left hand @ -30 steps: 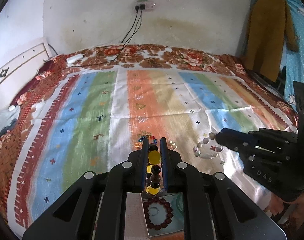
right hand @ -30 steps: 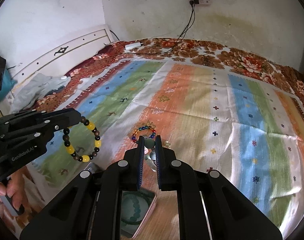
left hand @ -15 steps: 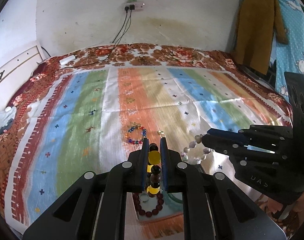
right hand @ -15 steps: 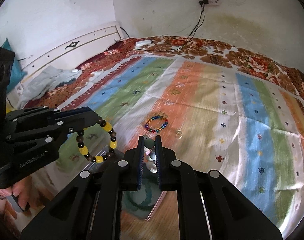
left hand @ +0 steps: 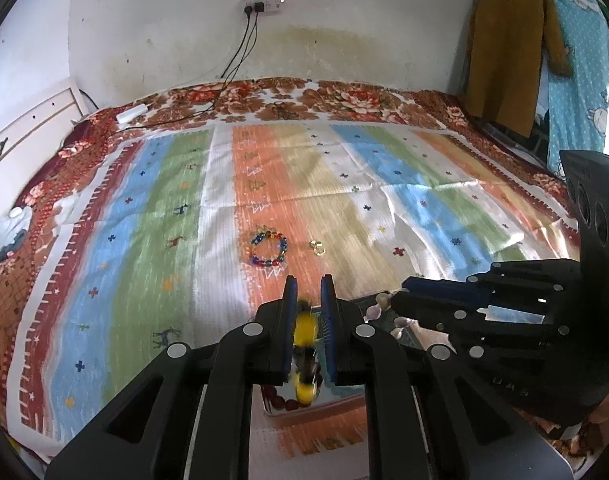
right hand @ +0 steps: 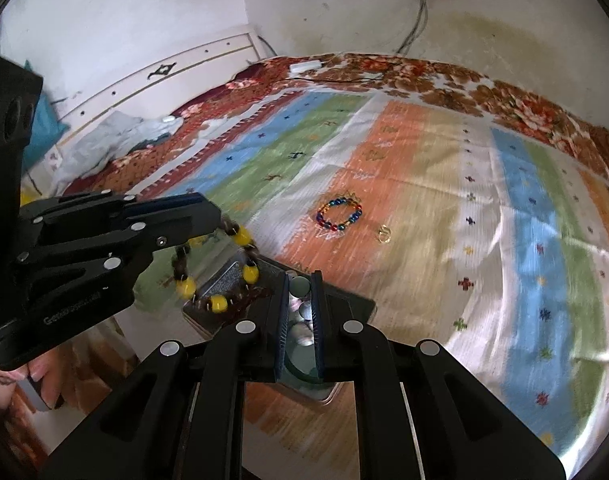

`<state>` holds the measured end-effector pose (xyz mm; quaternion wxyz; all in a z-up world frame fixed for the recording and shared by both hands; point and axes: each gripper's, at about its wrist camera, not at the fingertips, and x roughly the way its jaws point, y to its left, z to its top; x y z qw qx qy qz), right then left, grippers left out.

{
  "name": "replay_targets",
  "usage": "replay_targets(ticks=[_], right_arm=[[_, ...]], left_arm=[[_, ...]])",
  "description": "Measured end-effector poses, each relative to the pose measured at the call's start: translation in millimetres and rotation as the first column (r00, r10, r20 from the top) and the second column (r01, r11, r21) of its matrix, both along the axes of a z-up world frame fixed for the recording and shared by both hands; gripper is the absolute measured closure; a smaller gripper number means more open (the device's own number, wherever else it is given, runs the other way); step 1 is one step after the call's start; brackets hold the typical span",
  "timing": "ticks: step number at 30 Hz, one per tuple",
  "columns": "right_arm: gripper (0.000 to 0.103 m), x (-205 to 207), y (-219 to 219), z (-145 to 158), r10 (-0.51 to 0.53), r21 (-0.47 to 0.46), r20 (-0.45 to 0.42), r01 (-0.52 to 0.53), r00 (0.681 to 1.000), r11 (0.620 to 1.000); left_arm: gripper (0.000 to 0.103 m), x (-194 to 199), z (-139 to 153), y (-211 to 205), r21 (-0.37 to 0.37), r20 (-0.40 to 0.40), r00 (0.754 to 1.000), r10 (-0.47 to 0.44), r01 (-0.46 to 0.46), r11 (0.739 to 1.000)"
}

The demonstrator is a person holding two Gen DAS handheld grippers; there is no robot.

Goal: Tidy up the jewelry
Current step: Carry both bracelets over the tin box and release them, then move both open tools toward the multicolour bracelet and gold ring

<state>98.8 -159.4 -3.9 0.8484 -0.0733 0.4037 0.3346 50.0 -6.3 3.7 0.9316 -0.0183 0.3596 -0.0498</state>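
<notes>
My left gripper [left hand: 309, 282] is shut on a yellow-and-brown bead bracelet [left hand: 304, 328], which hangs over an open metal jewelry box [right hand: 220, 280]; the bracelet also shows in the right wrist view [right hand: 218, 268]. My right gripper [right hand: 300, 276] is shut on a pale bead bracelet [right hand: 300, 312], also seen by the left wrist view [left hand: 378, 306], and holds it above the same box. A dark red bracelet [left hand: 280, 400] lies in the box. A multicoloured bead bracelet [left hand: 269, 249] and a small gold ring [left hand: 317, 246] lie on the striped bed cover.
The striped cover [left hand: 144, 240] spreads over a bed with a floral border. A white headboard [right hand: 164, 80] stands at the left. A charger cable [left hand: 240, 60] hangs from a wall socket. Clothes [left hand: 504, 48] hang at the right.
Both grippers have drawn back toward the near bed edge with their bracelets, now over the box. The multicoloured bracelet and ring lie farther ahead than before.
</notes>
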Motion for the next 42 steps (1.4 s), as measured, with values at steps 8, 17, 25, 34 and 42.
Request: replay_targets(ticks=[8, 17, 25, 34, 42], right_arm=[[0.075, 7.9, -7.9, -0.2, -0.057, -0.02, 0.018, 0.058, 0.998, 0.998], [0.067, 17.5, -7.8, -3.6, -0.075, -0.032, 0.01, 0.076, 0.997, 0.997], [0.061, 43.7, -8.4, -4.0, -0.103, -0.026, -0.011, 0.103, 0.995, 0.994], [0.056, 65.3, -7.9, -3.8, -0.129, -0.014, -0.023, 0.129, 0.991, 0.992], [0.054, 78.8, -5.2, -12.0, -0.126, -0.031, -0.065, 0.124, 0.99, 0.992]], left_arm=[[0.078, 6.8, -1.9, 20.6, -0.007, -0.009, 0.995, 0.103, -0.103, 0.995], [0.062, 16.9, -5.9, 21.6, 0.028, -0.025, 0.993, 0.113, -0.112, 0.993], [0.053, 42.3, -3.6, 35.8, 0.033, -0.038, 0.987, 0.159, -0.158, 0.987], [0.047, 67.1, -6.2, 43.6, 0.039, -0.078, 0.983, 0.168, -0.166, 0.985], [0.042, 92.4, -10.8, 42.7, 0.026, -0.127, 0.983, 0.133, -0.131, 0.991]])
